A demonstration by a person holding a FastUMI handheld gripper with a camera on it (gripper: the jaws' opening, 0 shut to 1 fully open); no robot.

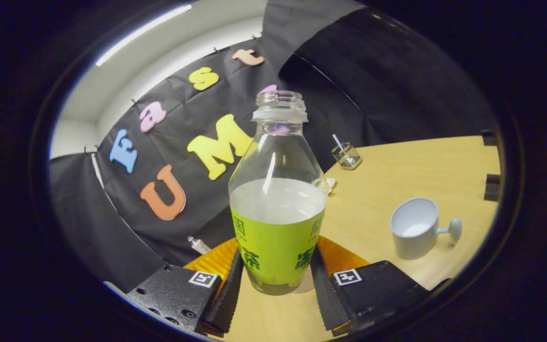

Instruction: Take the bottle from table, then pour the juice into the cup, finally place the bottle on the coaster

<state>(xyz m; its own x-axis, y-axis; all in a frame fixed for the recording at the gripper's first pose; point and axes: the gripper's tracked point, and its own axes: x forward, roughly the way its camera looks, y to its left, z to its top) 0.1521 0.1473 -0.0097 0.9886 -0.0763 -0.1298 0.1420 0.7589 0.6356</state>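
Surface: a light wooden table [397,180], with black cloth booth walls behind and a white ceiling carrying a strip light [143,34]. At the far edge stands a small wire-mesh holder [347,156] with a white stick in it.

A clear plastic bottle with a green label [277,199], uncapped, holds pale liquid to just above the label. It stands upright between the fingers of the gripper [277,280], both pressing its labelled lower body. An orange ribbed coaster [216,260] lies just behind its base. A white handled cup [416,232] sits apart to the right.
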